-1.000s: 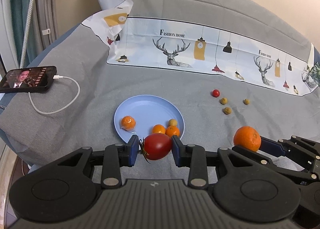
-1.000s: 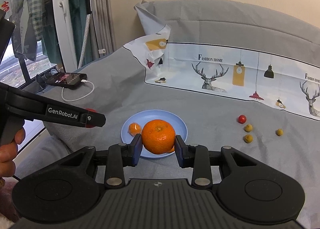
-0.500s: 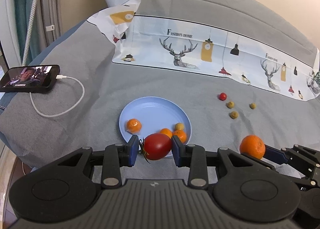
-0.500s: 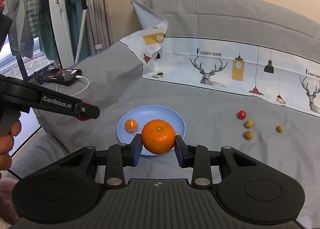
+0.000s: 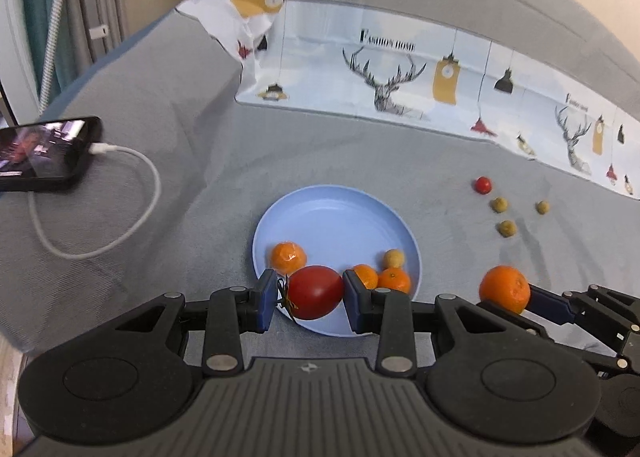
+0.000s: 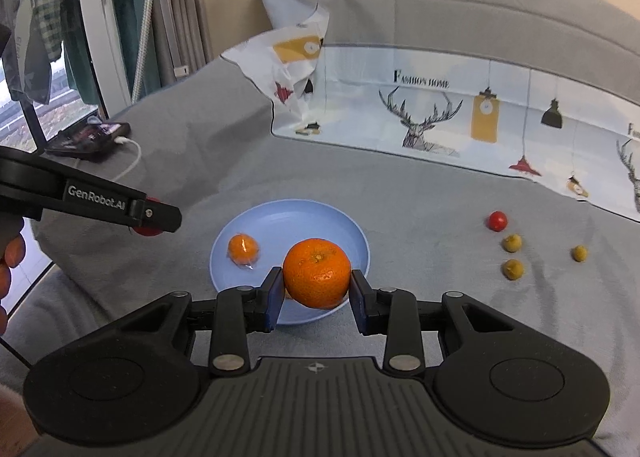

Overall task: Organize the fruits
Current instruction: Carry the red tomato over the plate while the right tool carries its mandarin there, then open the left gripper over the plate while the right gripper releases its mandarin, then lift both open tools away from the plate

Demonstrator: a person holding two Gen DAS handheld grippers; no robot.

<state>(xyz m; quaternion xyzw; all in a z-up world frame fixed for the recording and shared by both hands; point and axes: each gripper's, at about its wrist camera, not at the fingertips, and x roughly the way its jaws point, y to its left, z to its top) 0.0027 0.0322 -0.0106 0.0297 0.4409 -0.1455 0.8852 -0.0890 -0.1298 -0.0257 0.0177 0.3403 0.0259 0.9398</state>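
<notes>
My left gripper (image 5: 309,299) is shut on a red tomato (image 5: 315,292), held over the near rim of the blue plate (image 5: 336,213). On the plate lie a wrapped mandarin (image 5: 288,257), two small oranges (image 5: 394,280) and a small yellowish fruit (image 5: 394,258). My right gripper (image 6: 316,291) is shut on an orange mandarin (image 6: 317,273) above the plate's (image 6: 288,217) near edge; that mandarin also shows in the left wrist view (image 5: 505,289). The left gripper (image 6: 154,219) reaches in from the left in the right wrist view.
A cherry tomato (image 5: 483,185) and three small yellowish fruits (image 5: 507,228) lie on the grey cloth right of the plate. A phone (image 5: 44,153) with a white cable (image 5: 120,209) sits at the left. A printed deer cloth (image 5: 400,77) lies behind.
Both grippers have moved forward and down toward the plate, each still holding its fruit. The plate now looks larger and nearer in both views.
</notes>
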